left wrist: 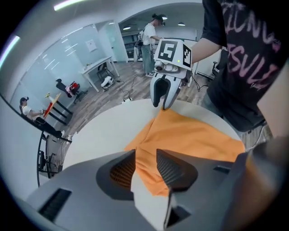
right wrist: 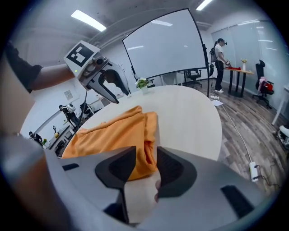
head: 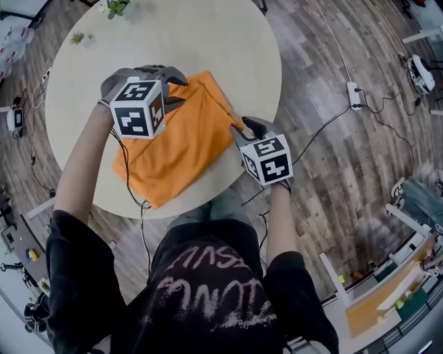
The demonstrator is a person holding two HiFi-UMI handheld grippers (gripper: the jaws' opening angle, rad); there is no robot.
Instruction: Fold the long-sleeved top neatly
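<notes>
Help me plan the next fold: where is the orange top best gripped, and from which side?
Probably grip the orange top at the two corners of its short edge, coming steeply from above. It lies flat on the table, with its layers stacked along that edge. The left gripper and right gripper stand open over those corners.

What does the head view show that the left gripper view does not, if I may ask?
Head view only: a plant at the far edge, a power strip on the floor, and the marker cube on the left tool. Left gripper view only: a person standing far off and a white desk. Both: the orange top lying on the round table, with the right tool at the top's edge.
</notes>
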